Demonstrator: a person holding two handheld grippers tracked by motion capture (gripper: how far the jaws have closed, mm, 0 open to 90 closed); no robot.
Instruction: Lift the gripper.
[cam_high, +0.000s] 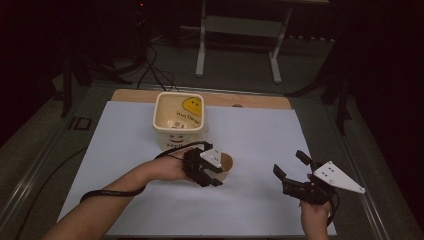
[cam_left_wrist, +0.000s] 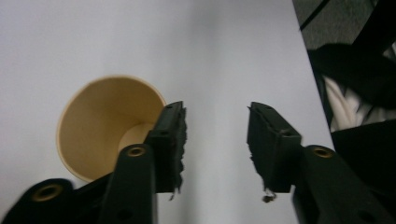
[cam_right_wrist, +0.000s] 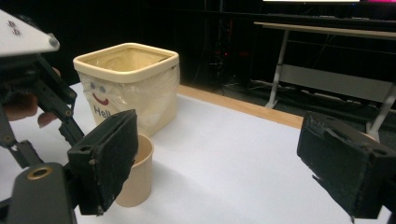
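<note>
A tan paper cup (cam_high: 227, 167) stands upright on the white table cover, just in front of the cream bin. My left gripper (cam_high: 219, 175) hangs right at the cup, pointing down. In the left gripper view the cup (cam_left_wrist: 100, 121) lies to the left, and one jaw overlaps its right rim. Between the jaws of the left gripper (cam_left_wrist: 215, 135) I see bare white cover, so it is open. My right gripper (cam_high: 289, 164) is held at the table's right side, open wide with nothing in it (cam_right_wrist: 215, 158). From there the cup (cam_right_wrist: 137, 172) shows beside its left jaw.
A cream bin (cam_high: 179, 95) with a plastic liner and a yellow face on it stands at the back middle; its rim (cam_right_wrist: 140, 74) is higher than the cup. The white cover (cam_high: 260, 135) ends at a wooden edge behind. Desk legs and cables are on the floor beyond.
</note>
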